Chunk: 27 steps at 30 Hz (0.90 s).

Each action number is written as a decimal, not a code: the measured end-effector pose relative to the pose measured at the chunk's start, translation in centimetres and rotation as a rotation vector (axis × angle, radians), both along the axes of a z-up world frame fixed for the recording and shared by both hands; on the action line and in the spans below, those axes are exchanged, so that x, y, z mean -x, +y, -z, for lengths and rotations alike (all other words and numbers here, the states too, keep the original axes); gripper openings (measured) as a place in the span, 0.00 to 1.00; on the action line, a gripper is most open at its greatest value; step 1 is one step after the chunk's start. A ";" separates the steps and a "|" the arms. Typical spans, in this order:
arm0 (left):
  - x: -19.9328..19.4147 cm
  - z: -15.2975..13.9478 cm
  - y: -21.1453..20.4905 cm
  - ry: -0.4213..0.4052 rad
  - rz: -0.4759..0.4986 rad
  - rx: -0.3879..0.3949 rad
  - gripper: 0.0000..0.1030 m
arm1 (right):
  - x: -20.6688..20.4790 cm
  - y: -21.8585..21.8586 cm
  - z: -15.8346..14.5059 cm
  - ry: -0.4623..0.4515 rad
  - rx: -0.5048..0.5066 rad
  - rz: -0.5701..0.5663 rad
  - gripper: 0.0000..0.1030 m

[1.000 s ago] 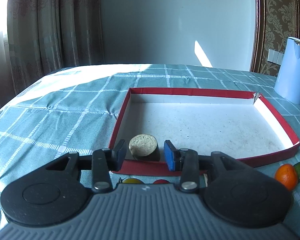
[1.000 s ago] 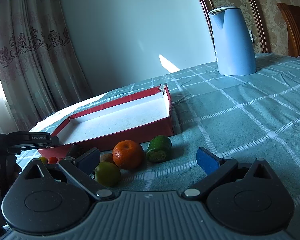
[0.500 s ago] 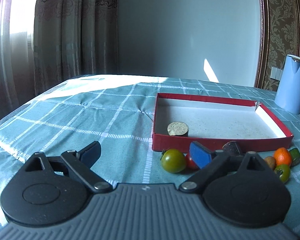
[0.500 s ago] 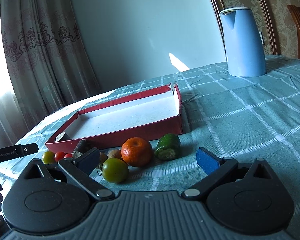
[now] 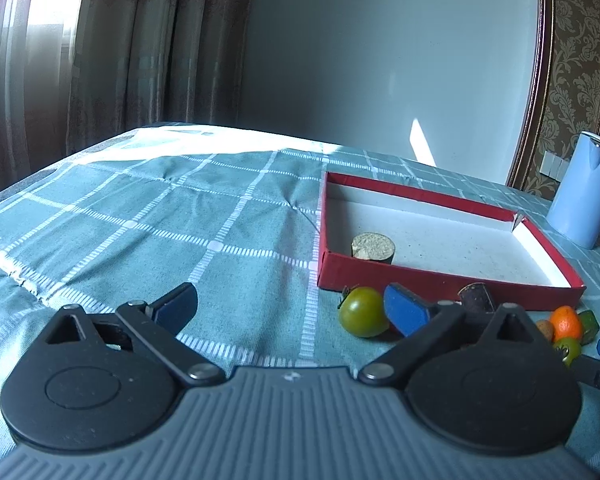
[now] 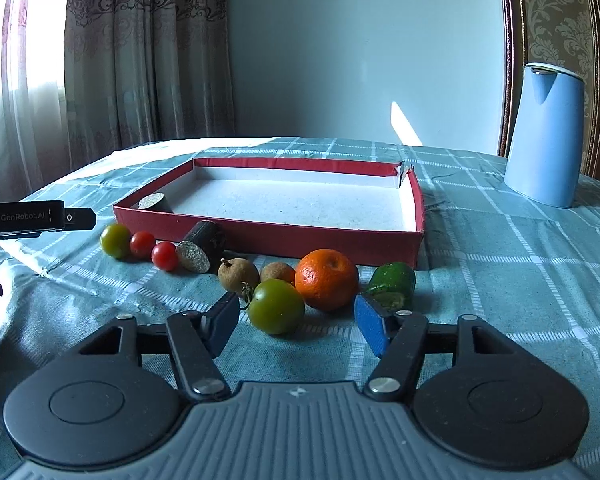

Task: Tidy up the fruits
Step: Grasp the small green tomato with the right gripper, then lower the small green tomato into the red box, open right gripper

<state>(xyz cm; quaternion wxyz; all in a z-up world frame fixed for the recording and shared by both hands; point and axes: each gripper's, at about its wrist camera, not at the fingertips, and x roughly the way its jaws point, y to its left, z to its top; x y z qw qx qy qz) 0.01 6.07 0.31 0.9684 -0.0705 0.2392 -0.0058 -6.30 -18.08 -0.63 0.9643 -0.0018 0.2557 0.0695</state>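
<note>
Inside the red tray (image 6: 414,216) lies only one cut brown piece (image 6: 151,202), the other fruits (image 6: 326,280) waiting outside on the surface; left claw (image 5: 290,308) spread empty, right claw (image 6: 296,322) closing around a green tomato (image 6: 276,306) without touching it.

Home room, curtains (image 6: 148,60), damask wallpaper (image 6: 556,12)

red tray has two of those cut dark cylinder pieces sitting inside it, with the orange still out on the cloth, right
Not quite: the red tray holds one cut cylinder piece; the second piece lies outside on the cloth. The right wrist view shows it. The orange is out on the cloth.
</note>
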 end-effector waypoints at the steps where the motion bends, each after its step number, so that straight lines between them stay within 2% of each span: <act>1: -0.1 0.1 0.0 0.007 0.002 0.004 0.96 | -0.1 0.1 0.0 0.005 -0.003 -0.004 0.60; 4: -0.1 0.1 0.1 0.008 0.006 0.008 0.96 | -0.5 0.2 0.1 0.021 -0.014 -0.013 0.55; 9: -0.1 0.2 0.0 0.006 0.008 -0.001 0.97 | -1.1 0.8 0.2 0.041 -0.014 -0.024 0.53; 13: -0.1 0.3 0.2 0.013 0.008 0.008 0.97 | -1.7 1.1 0.5 0.071 -0.011 -0.030 0.40; 18: -0.1 0.2 0.3 0.013 0.004 0.014 0.97 | -1.7 0.5 0.6 0.075 -0.043 -0.026 0.34; 23: 0.0 0.2 0.3 0.014 0.000 0.018 0.98 | -0.7 0.0 -0.5 0.026 -0.085 -0.036 0.33; 27: 0.0 0.3 0.2 0.018 -0.003 0.014 1.00 | -0.7 -0.8 -3.1 -0.063 -0.107 -0.033 0.33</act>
